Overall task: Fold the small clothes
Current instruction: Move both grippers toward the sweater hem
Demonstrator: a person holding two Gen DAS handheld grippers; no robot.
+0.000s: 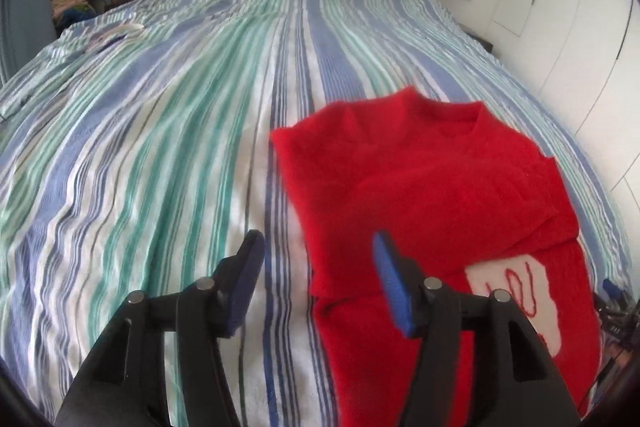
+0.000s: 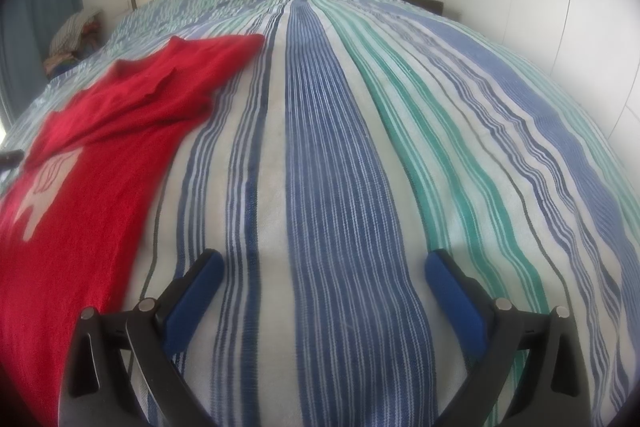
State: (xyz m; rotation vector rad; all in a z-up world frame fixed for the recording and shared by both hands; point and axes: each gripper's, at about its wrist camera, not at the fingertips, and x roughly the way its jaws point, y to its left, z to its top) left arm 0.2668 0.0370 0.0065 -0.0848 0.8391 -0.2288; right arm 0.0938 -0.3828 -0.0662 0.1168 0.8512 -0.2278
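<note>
Sweater (image 1: 420,187), red with a white patch, lies partly folded on striped bedspread (image 1: 160,147); left gripper (image 1: 318,247) and right gripper (image 2: 324,267) both spread, empty.

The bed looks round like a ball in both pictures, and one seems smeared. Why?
Both views: the fisheye lens bulges the striped bedspread and darkens the corners. Left wrist view: the stripes and the red sweater are blurred. Right wrist view: the stripes are sharper, the sweater soft at the edge.

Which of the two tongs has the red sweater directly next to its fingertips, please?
The left tongs: open, one blue pad overlapping the red sweater's edge. The right tongs gape over bare striped bedspread, with the sweater off to the side.
</note>
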